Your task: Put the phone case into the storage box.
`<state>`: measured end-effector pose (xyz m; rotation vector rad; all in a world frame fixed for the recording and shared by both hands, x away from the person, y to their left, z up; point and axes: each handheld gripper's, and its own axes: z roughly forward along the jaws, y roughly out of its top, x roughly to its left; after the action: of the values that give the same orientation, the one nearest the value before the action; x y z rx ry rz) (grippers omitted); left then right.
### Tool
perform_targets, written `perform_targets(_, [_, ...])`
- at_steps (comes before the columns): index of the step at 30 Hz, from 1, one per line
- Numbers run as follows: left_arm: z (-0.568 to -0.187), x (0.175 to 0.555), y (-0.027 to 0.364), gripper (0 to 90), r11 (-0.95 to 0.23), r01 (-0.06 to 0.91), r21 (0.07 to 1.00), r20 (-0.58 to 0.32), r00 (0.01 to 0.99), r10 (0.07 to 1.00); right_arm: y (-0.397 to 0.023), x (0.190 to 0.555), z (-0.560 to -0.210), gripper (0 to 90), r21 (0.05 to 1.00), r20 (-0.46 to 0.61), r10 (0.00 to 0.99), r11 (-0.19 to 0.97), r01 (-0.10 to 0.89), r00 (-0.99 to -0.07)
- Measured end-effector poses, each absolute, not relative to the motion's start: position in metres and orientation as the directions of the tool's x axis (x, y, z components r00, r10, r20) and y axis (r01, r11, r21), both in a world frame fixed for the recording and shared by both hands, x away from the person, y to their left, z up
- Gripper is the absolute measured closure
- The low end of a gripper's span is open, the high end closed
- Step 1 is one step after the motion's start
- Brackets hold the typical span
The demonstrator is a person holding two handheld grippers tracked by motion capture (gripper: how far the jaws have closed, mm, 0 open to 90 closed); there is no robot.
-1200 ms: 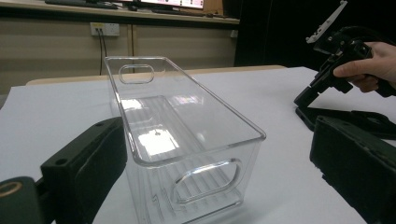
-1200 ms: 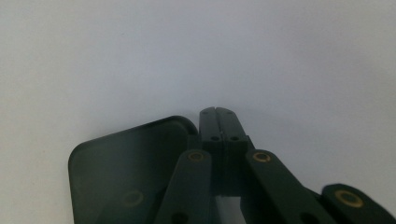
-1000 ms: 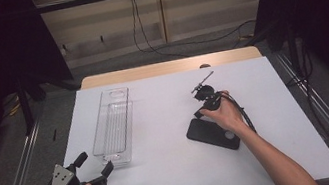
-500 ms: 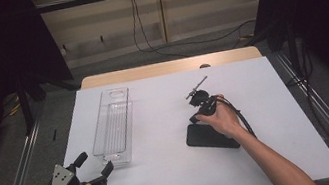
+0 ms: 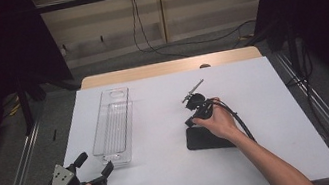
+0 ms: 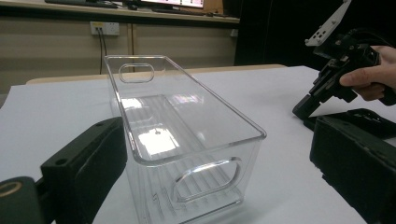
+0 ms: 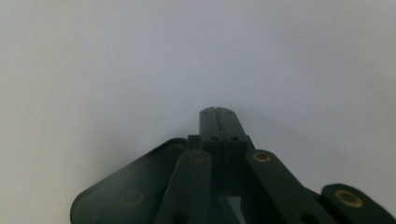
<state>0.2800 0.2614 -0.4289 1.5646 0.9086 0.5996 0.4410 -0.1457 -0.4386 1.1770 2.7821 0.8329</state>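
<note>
Since a second ago, my right gripper [image 5: 192, 118] has slid a little toward the table's left edge and now sits over the far left corner of the flat black case [image 5: 208, 138]; my left gripper [image 5: 96, 175] has not budged from the near left corner.

In the right gripper view the jaws are pressed together with no gap, pointing down at bare white tabletop, and they have hold of nothing. Beneath them I see a dark rounded shape, probably the case's corner. My right hand [image 5: 218, 121] wraps the grip, the cable trailing back along my forearm.

The left gripper's jaws stand wide apart and empty. In its own view they frame the near end of the clear plastic bin [image 6: 187, 140], which stands upright and empty, lengthwise toward the far edge, left of the table's middle. The jaws are near it but not touching.

The case lies flat on the table [image 5: 263, 86], right of centre and well apart from the bin.

I judge the work barely begun. The case is not gripped or lifted and the bin holds nothing. If the case is meant for the bin, I have yet to spread the right jaws, take hold, carry it across and set it in.
</note>
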Motion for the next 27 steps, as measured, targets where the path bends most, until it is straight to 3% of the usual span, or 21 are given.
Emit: perform_targets(27, [-0.429, 0.280, 0.262, 4.0, -0.028, 0.228, 0.973, -0.110, 0.569, 0.815, -0.132, 0.416, -0.440, 90.0, 0.493, 0.236, 0.585, 0.616, 0.615, -0.776])
